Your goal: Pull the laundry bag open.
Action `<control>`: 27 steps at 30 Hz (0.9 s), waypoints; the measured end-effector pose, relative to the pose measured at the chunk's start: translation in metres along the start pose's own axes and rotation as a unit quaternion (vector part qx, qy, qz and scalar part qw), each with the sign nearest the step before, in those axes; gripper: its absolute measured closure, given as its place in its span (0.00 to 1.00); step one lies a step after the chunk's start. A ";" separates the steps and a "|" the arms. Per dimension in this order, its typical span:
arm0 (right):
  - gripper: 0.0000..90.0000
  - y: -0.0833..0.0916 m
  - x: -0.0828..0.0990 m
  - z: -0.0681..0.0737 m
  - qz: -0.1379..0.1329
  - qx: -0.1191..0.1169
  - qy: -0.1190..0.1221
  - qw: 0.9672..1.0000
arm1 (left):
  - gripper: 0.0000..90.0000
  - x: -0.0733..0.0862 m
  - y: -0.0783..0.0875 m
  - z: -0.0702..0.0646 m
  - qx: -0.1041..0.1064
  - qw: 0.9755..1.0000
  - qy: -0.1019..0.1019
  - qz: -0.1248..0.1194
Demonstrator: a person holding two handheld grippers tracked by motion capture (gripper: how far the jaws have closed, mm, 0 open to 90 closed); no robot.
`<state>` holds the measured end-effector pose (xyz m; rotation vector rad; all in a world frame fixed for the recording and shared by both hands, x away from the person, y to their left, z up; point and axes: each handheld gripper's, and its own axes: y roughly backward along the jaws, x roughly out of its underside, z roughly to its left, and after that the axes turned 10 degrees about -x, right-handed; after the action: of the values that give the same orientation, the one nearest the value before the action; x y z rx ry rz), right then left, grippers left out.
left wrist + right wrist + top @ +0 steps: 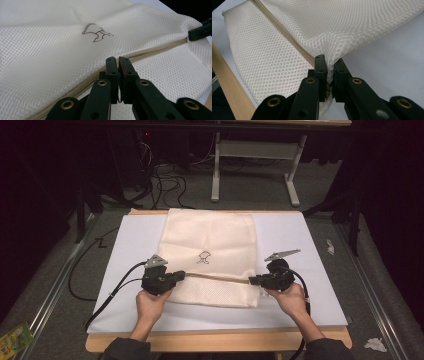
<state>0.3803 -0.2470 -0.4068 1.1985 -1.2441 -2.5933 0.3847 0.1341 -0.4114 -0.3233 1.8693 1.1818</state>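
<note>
**Mesh bag held at both ends of its zip line**

Nearest the person, the left gripper (pixel 176 277) and the right gripper (pixel 254 281) lie low over the white sheet (pixel 320 270) that covers the bench (pixel 220 340), one hand behind each. Between them lies the cream mesh bag (pixel 210 250), flat on the sheet, with its beige zip band (pixel 220 278) running straight from one pair of jaws to the other.

In the left gripper view the jaws are clenched together right at the band (pixel 155 51), on the bag's edge; whether fabric is pinched between them cannot be told. The other gripper's black tip shows at the far end of the band.

In the right gripper view the jaws are clamped on a gathered fold of mesh (pixel 329 62) at the bag's corner, just beside the band's end (pixel 308 53).

The bag is a closed pouch lying flat; nothing inside it can be made out.

Beyond the jaws, past the band, a small dark outline drawing (pixel 203 257) sits on the bag's upper face, and the bag reaches the bench's far edge.
</note>
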 end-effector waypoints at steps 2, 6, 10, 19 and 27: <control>0.95 0.000 0.000 0.000 0.000 -0.001 0.000 1.000 | 0.97 0.000 0.001 0.000 0.000 1.000 -0.001 0.001; 0.95 -0.001 -0.001 0.001 0.003 0.001 0.000 1.000 | 0.97 0.001 0.000 0.001 -0.001 1.000 0.000 0.000; 0.95 0.000 0.000 0.000 0.003 0.004 0.001 1.000 | 0.97 0.001 0.004 0.006 -0.012 1.000 0.002 -0.002; 0.95 0.001 0.000 -0.001 0.002 0.005 0.000 1.000 | 0.97 0.000 0.008 0.011 -0.018 1.000 0.007 -0.006; 0.95 0.004 0.000 -0.002 0.001 0.006 -0.001 1.000 | 0.97 0.001 0.012 0.016 -0.023 1.000 0.009 -0.006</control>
<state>0.3806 -0.2512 -0.4056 1.1954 -1.2612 -2.5900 0.3856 0.1536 -0.4076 -0.3704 1.8557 1.2182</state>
